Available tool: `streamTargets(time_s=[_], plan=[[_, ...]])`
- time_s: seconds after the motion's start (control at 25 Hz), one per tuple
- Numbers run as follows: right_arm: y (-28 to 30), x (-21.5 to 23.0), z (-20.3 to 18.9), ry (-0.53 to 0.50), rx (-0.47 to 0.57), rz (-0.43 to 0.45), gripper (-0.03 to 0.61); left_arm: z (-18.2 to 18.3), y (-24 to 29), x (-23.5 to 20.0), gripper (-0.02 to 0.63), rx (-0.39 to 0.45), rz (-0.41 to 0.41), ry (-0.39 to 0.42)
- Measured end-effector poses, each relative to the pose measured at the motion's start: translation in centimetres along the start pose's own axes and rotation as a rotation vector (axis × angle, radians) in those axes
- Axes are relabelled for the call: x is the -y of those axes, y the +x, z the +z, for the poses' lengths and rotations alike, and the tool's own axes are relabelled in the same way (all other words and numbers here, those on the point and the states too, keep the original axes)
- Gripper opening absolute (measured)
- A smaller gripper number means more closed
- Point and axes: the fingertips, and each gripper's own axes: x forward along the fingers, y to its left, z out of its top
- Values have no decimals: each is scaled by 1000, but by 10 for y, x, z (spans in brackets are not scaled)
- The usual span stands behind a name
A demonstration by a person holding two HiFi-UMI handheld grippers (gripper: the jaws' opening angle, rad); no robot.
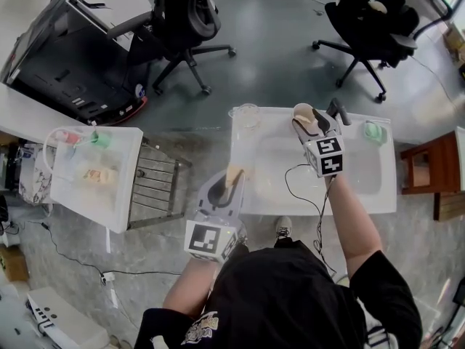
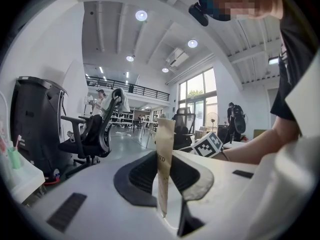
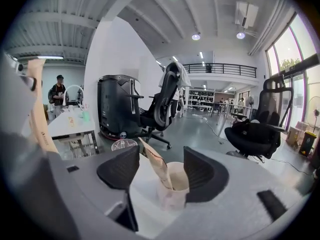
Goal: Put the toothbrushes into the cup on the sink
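Observation:
My left gripper (image 1: 231, 185) hangs over the front left edge of the white sink (image 1: 270, 162), shut on a toothbrush in a beige paper wrapper (image 2: 164, 156) that stands upright between the pads. My right gripper (image 1: 314, 122) is at the back of the sink, its jaws open wide. Between them stands a pale cup (image 3: 173, 188), and a second wrapped toothbrush (image 3: 156, 165) leans in it towards the left. Neither pad touches the cup or that toothbrush. In the head view the right gripper mostly hides the cup.
A clear glass (image 1: 247, 113) stands at the sink's back left corner, a green object (image 1: 373, 130) at its back right, a dark faucet (image 1: 338, 110) beside my right gripper. A white table (image 1: 94, 173) lies left, a wooden cabinet (image 1: 429, 169) right, office chairs (image 1: 182, 20) behind.

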Motion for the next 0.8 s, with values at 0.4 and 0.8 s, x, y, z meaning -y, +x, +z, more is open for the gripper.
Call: streamTargets(time_s=[0.4,0.8], plan=[[-68,-14,53,-13,167,-43,287,19,-2,13,58,15,-64,12],[-154,-45,98,-10,313,-70,198,32,-8,27,58,59,-148,25]])
